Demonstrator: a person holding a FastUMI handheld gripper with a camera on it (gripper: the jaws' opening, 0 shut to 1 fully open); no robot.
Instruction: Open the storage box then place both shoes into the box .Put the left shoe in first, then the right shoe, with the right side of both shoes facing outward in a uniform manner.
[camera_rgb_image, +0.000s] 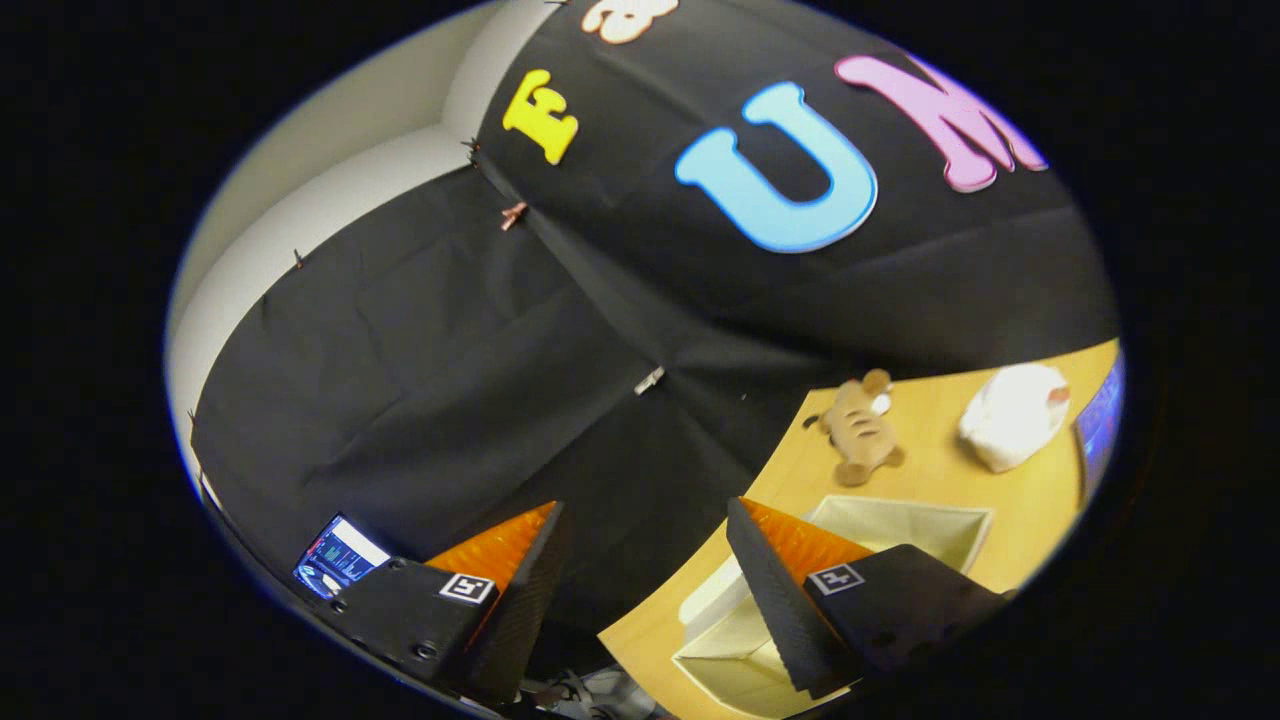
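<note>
sitting open on the wooden desk (1010, 565), the storage box (905, 525) was a pale cream bin with its mouth facing up, and what could be seen of its inside looked bare. one of its flaps or its lid (715, 600) stood out on the near side, toward the desk's edge. part of the box was hidden behind one finger of the hand-held gripper (645, 570), so its full outline could not be made out.

the hand-held gripper was tilted and held above the desk, its two fingers spread wide apart with nothing between them. one finger hung over the box, the other out past the desk's edge in front of the black cloth wall (480, 380).

beyond the box, further back on the desk, a small brown plush toy (858, 428) lay on its side near the cloth wall. beside it, a white shoe (1013, 415) rested on the wood, well apart from the box. past the shoe the edge of a lit screen (1100, 425) showed, and another small screen (338, 555) glowed beside the other finger.
</note>
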